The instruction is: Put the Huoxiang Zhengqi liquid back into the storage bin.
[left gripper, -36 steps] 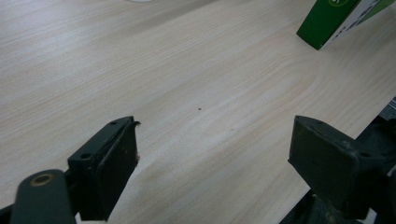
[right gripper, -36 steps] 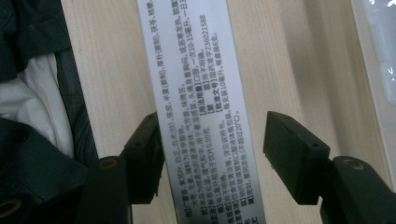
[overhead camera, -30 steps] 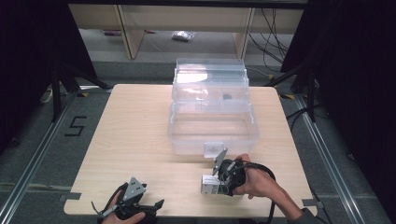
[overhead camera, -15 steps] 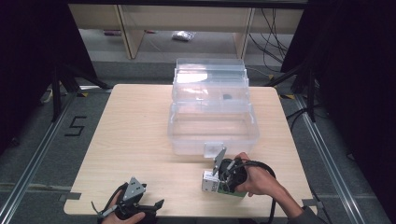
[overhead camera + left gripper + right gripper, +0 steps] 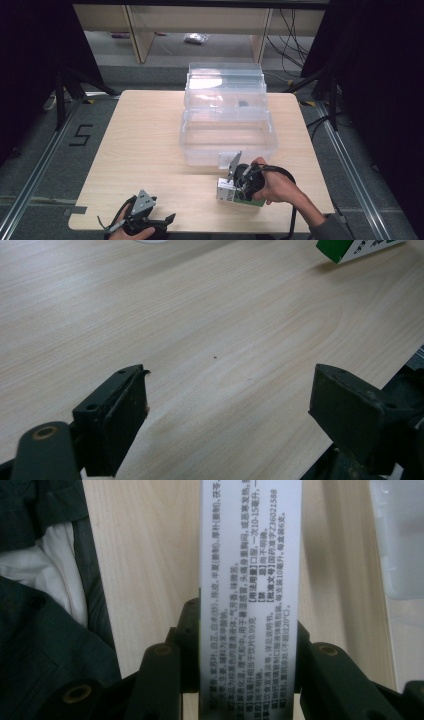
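A white and green carton (image 5: 225, 191) with printed text sits near the front right of the wooden table (image 5: 145, 140). My right gripper (image 5: 240, 190) is shut on it, held by a hand coming in from the lower right. In the right gripper view the carton's white printed face (image 5: 250, 580) stands between the black fingers (image 5: 186, 625), which press on both its sides; the right gripper (image 5: 247, 627) points along the tabletop. My left gripper (image 5: 167, 221) rests at the table's front left edge. Its jaws stand wide apart over bare wood in the left gripper view, left gripper (image 5: 230, 390), with the carton's green corner (image 5: 350, 247) far off.
A clear plastic storage box (image 5: 225, 135) with its lid tipped back stands at the table's middle back, just beyond the carton. A small dark thing (image 5: 243, 104) lies in the lid part. Dark clothing (image 5: 45, 645) is at the left of the right gripper view.
The right hand and its gripper have shifted slightly at the carton, and more of the carton's green side shows. The left gripper has kept still.
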Available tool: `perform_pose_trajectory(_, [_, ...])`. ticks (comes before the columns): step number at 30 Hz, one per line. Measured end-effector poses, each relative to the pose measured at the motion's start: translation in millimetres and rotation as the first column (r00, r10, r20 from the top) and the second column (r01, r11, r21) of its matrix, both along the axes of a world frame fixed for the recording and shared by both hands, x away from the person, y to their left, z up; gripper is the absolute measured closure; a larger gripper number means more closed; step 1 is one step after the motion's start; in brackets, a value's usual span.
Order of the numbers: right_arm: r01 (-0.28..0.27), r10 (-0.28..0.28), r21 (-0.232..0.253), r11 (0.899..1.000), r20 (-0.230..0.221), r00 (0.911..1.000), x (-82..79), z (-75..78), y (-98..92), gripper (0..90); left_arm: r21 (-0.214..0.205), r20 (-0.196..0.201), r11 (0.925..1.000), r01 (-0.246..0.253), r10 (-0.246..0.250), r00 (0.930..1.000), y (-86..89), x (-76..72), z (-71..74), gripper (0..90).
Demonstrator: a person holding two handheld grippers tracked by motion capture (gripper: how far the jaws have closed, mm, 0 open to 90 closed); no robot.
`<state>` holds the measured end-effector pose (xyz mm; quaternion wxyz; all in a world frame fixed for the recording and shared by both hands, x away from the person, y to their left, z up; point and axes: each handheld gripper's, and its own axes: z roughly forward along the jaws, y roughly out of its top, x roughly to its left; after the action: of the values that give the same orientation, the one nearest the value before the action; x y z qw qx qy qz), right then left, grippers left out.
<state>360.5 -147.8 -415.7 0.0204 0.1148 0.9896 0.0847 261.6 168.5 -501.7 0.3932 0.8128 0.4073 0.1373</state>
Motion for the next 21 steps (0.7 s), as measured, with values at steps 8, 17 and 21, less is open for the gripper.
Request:
perform_pose_trajectory(8, [0.000,0.000,0.002,1.000,0.004,1.0000,4.3,18.5,-0.7,64.9,0.001,-0.001,1.0000,-0.002,0.002,1.0000,-0.1,0.1,-0.1,14.9])
perform_pose_trajectory(17, [-0.001,0.000,0.038,0.999,0.038,0.9993,16.5,44.0,-3.8,64.9,-0.001,0.000,1.0000,-0.001,0.001,1.0000,0.1,0.1,-0.1,14.9])
perform_pose_trajectory(21, [0.008,-0.009,0.043,0.999,0.034,0.9994,19.0,56.0,-3.6,64.9,-0.005,0.005,1.0000,0.000,0.000,1.0000,0.2,0.1,-0.6,14.9])
